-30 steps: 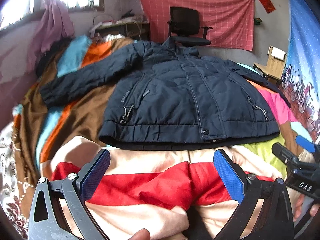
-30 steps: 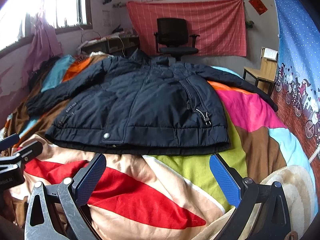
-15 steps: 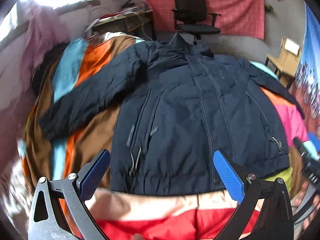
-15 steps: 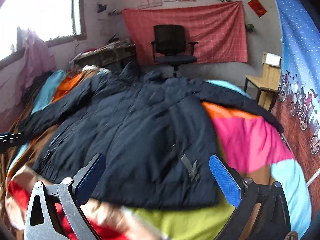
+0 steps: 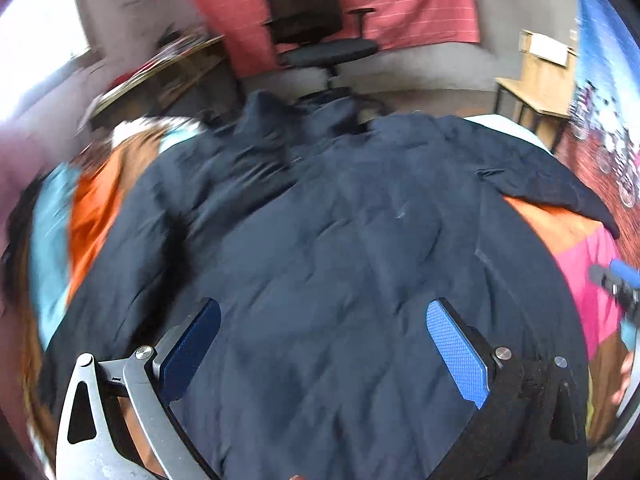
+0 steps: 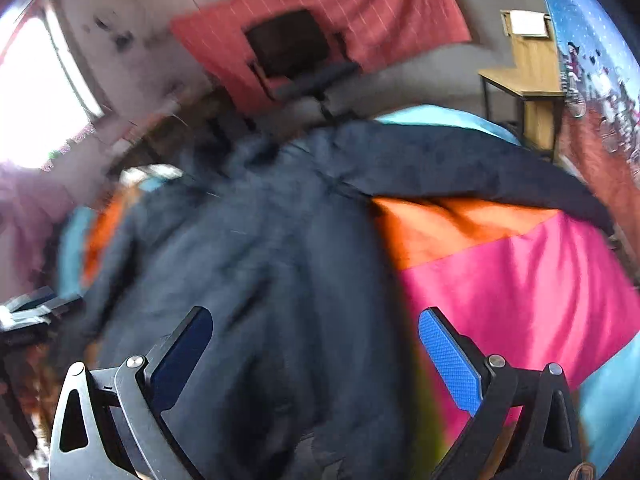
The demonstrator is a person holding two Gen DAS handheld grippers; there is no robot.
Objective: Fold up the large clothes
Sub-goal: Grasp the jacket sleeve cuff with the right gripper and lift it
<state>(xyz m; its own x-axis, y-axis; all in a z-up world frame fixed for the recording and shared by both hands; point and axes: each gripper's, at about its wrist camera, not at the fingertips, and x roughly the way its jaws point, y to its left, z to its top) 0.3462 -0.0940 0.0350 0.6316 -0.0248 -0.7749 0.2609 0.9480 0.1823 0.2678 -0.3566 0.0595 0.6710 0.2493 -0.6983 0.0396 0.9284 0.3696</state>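
Note:
A large dark navy padded jacket (image 5: 340,248) lies spread flat on the bed, collar at the far end, sleeves out to both sides. My left gripper (image 5: 324,340) hangs open above the jacket's lower body, nothing between its blue pads. The jacket (image 6: 256,280) fills the left and middle of the right wrist view, its right sleeve (image 6: 460,164) stretched across the cover. My right gripper (image 6: 316,352) stands open over the jacket's right edge. The right gripper's tip (image 5: 616,280) shows at the right border of the left wrist view. Both views are blurred.
The bed carries a patchwork cover (image 6: 520,280) in pink, orange, blue and brown. Beyond the bed stand a black office chair (image 5: 316,28), a cluttered desk (image 5: 168,72) and a small wooden table (image 5: 540,76). A red cloth (image 5: 420,0) hangs on the far wall.
Both grippers have moved forward from the bed's near edge to over the jacket; the hem has slid out of view below. Both stay open.

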